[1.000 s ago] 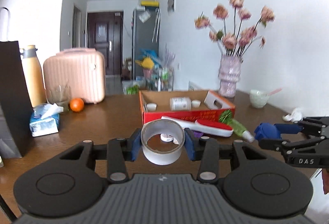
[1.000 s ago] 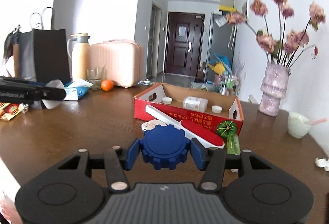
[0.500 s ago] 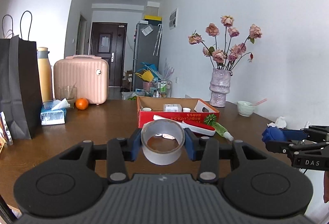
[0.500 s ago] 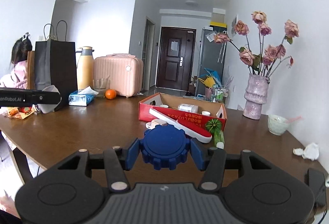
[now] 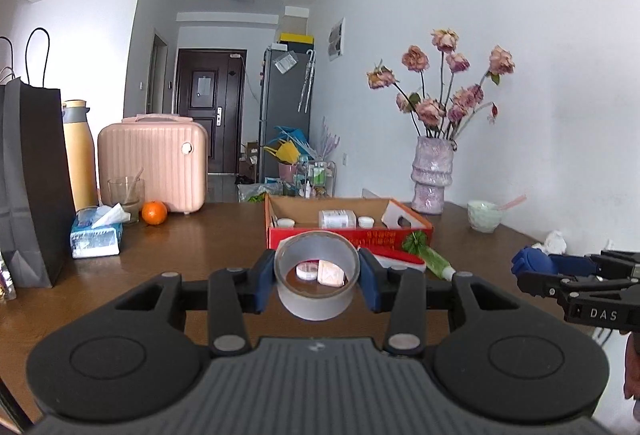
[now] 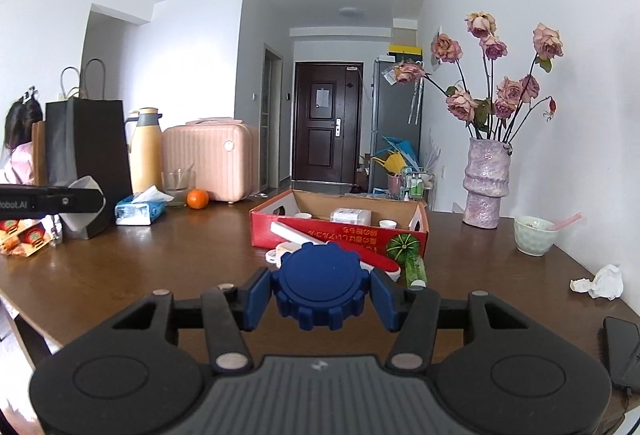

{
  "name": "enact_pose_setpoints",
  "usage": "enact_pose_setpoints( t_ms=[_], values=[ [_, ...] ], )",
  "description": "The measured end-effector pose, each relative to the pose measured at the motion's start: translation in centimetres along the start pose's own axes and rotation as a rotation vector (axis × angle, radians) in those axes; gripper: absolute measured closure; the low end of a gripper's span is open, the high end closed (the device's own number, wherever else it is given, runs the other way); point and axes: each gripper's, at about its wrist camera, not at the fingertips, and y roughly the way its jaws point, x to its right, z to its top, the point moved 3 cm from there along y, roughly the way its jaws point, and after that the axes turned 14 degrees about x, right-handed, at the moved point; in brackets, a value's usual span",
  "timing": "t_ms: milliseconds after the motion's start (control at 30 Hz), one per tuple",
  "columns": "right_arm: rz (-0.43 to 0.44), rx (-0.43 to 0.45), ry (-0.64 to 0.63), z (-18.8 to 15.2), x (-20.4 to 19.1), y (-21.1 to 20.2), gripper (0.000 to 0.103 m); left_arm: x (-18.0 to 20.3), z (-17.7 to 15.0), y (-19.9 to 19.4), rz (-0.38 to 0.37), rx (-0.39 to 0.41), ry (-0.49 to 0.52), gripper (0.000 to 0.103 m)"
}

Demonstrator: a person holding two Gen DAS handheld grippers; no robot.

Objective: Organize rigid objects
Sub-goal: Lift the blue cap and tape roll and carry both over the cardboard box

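My left gripper [image 5: 317, 277] is shut on a grey roll of tape [image 5: 296, 303], held upright above the near part of the brown table [image 5: 192, 247]. My right gripper [image 6: 320, 289] is shut on a blue ridged lid [image 6: 320, 285]; it also shows at the right edge of the left wrist view, lid [image 5: 530, 261] in its jaws. Ahead stands a red cardboard box [image 6: 340, 235] holding a white jar [image 6: 350, 216] and small white caps. A red-and-white lint roller [image 6: 332, 243] and a green tube [image 6: 414, 269] lie against the box front, with small white discs beside them.
Black paper bag [image 5: 30, 179], yellow flask [image 5: 78, 151], pink case [image 5: 154, 161], glass, orange [image 5: 155, 213] and tissue pack [image 5: 96, 237] stand at the left. Flower vase [image 6: 486, 187], green bowl [image 6: 534, 235] and crumpled tissue [image 6: 600, 281] are at the right. A phone [image 6: 622, 351] lies near the right edge.
Both grippers have drawn back from the box, which now looks smaller and farther. Each keeps its hold, the left on the tape and the right on the blue lid.
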Motion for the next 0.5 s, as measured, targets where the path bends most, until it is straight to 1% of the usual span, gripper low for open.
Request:
enact_pose_setpoints(
  t_ms=[133,233,400,500],
  values=[
    [-0.012,0.036,0.002,1.1,1.1,1.9,0.05,-0.1,1.2,2.8,0.008,0.025,0.004,0.06],
    [-0.03,0.077,-0.003,2.6,2.2,3.7,0.05,-0.3,2.7,5.2,-0.006,0.057,0.005,0.06],
    [-0.053,0.154,-0.03,6.1,4.1,7.0,0.05,-0.8,5.3,9.1,-0.03,0.119,0.006,0.06],
    [-0.059,0.178,-0.045,8.1,5.2,9.2,0.05,-1.2,6.8,11.5,-0.03,0.145,0.013,0.06]
  ],
)
